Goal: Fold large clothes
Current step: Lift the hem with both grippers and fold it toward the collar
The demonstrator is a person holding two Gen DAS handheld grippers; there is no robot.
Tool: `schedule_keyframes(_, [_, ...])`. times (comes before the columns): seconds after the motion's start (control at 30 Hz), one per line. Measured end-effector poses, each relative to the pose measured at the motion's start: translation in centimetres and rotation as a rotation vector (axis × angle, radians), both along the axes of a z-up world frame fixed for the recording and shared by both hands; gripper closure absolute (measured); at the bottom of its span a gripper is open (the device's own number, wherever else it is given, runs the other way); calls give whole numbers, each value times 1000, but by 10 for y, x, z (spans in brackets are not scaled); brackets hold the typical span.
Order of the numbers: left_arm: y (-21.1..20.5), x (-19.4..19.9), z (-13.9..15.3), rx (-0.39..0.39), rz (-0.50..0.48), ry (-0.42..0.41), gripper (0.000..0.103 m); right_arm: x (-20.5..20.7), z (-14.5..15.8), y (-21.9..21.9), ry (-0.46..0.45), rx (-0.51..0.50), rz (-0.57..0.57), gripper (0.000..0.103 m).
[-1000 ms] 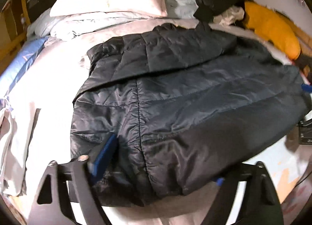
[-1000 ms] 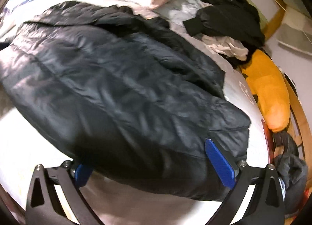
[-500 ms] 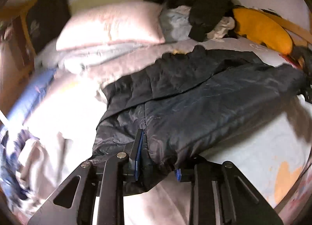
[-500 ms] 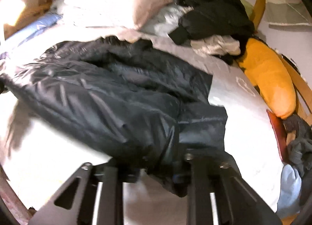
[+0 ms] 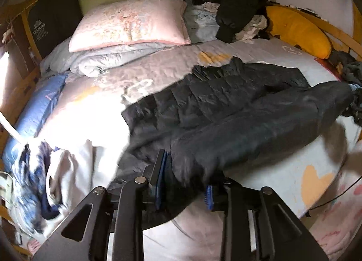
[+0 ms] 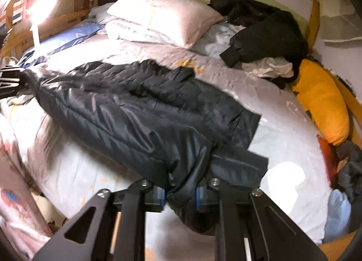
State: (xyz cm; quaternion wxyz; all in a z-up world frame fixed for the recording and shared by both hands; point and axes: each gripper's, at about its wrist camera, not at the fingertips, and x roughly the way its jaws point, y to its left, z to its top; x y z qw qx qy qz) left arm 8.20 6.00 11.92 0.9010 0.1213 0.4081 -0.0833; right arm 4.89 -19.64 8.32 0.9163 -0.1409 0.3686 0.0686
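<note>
At the far left of the bed (image 5: 95, 107) a heap of blue and white laundry (image 5: 34, 170) hangs over the edge, with a pink pillow (image 5: 129, 25) at the head. Next comes the left gripper (image 5: 184, 181), its jaws clenched on the near hem of the dark quilted jacket (image 5: 226, 111), one blue pad showing on each side of the bunched cloth. The jacket lies across the middle of the bed, its far half flat on the sheet and its near edge raised off it between the two grippers. At the right end of that edge the right gripper (image 6: 179, 195) has its jaws clenched on the jacket's other corner, the fabric spilling down between them. Beyond it sit a black garment pile (image 6: 267, 30) and an orange cushion (image 6: 321, 98).

The step in hand looks like carrying the near edge over the far half to make a fold. To do it well, both ends should rise and travel forward together at the same height, keeping the edge taut so the slippery padded shell does not sag in the middle. Grips this bulky may slip; holding firmly until the edge lies flat on the far half would keep the fold square.
</note>
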Motion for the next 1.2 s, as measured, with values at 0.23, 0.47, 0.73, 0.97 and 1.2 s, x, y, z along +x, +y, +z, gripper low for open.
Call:
schedule_keyframes(0.23, [7,95,12,41,120,-59,27,87,23,-3,-39,-8,-109,65])
schedule_keyframes(0.47, [25,156,-16,-64,182,-88,21,162,-1,-23,-91,39,-225,27])
schedule_keyframes(0.73, [47,146,-6,-131,143,-197,0,159,0,-66,-111,165,-305,16])
schedule_keyframes(0.97, [69,124,6,-180,190,-213,0,124,26,-74,-249,154,-324,12])
schedule_keyframes(1.2, [89,106,3,-235,230,-162,0,99,44,-97,-252,285,-321,6])
